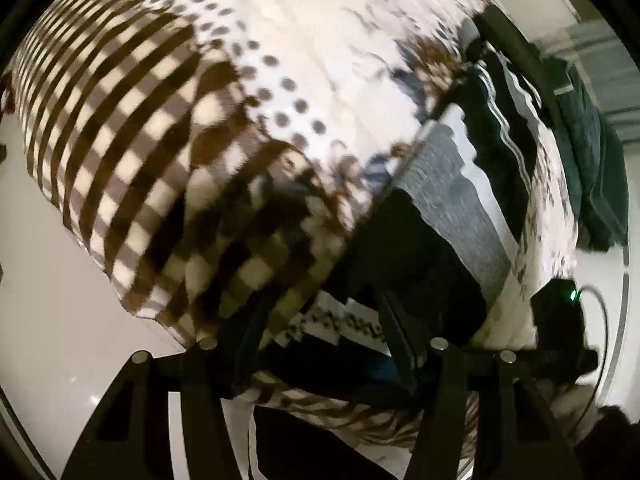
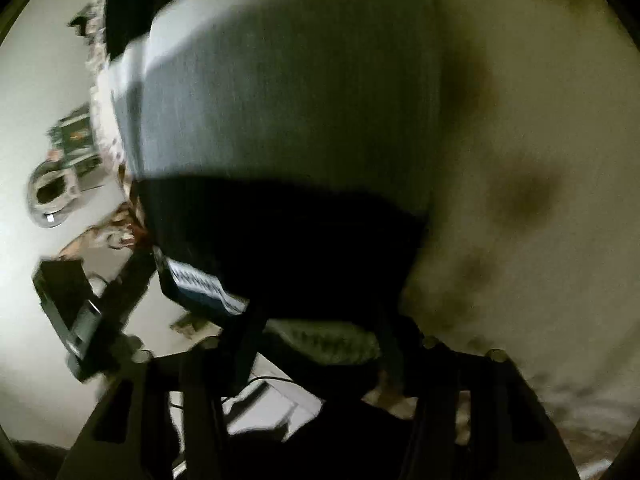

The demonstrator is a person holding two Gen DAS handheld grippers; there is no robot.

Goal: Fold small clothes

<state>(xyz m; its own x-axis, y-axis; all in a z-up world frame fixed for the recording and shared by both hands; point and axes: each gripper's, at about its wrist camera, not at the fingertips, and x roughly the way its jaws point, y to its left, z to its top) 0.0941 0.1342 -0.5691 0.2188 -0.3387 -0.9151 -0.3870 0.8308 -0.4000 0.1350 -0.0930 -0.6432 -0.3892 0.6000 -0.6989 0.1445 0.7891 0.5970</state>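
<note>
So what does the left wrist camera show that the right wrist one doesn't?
Only the left wrist view shows the brown-and-white checked cover, its dotted white patch and a dark green garment at the far right.

Only the right wrist view shows a blurred clutter of small items on the pale floor at the left.

Both show the grey garment with a black piece lying next to it, and a printed white label near each pair of tongs.
</note>
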